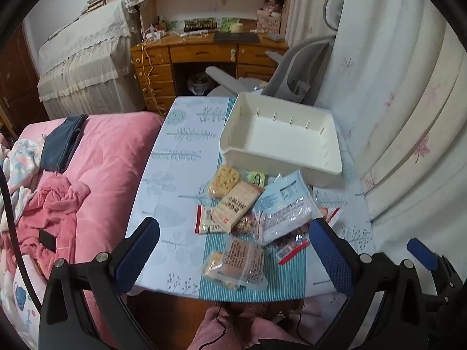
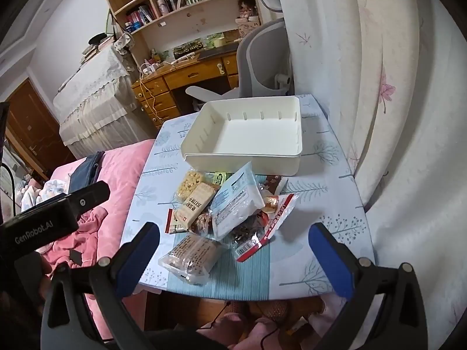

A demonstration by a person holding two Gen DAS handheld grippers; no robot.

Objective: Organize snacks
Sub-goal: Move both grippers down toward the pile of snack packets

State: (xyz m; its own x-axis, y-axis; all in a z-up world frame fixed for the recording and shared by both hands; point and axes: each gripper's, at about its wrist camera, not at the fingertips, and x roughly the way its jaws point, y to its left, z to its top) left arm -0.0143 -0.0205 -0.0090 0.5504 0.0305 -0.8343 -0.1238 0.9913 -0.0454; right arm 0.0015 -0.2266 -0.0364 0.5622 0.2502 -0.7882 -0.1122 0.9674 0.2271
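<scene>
A pile of snack packets (image 1: 251, 213) (image 2: 224, 213) lies on a small table with a pale blue tree-print cloth (image 1: 178, 157) (image 2: 321, 175). A clear pack of biscuits (image 1: 239, 262) (image 2: 192, 255) lies nearest the front edge. A pale blue bag (image 1: 284, 207) (image 2: 236, 201) tops the pile. Behind the pile stands a white plastic bin (image 1: 280, 134) (image 2: 248, 134) with nothing in it. My left gripper (image 1: 233, 258) hovers open above the table's front edge, holding nothing. My right gripper (image 2: 233, 258) hangs open there too, also holding nothing. The left gripper's body (image 2: 43, 221) shows in the right wrist view.
A pink bed (image 1: 96, 175) (image 2: 116, 169) with loose clothes abuts the table's left side. White curtains (image 1: 408, 102) (image 2: 394, 102) hang close on the right. A grey office chair (image 1: 292, 67) (image 2: 262, 58) and a wooden desk (image 1: 189, 55) (image 2: 181, 78) stand behind the table.
</scene>
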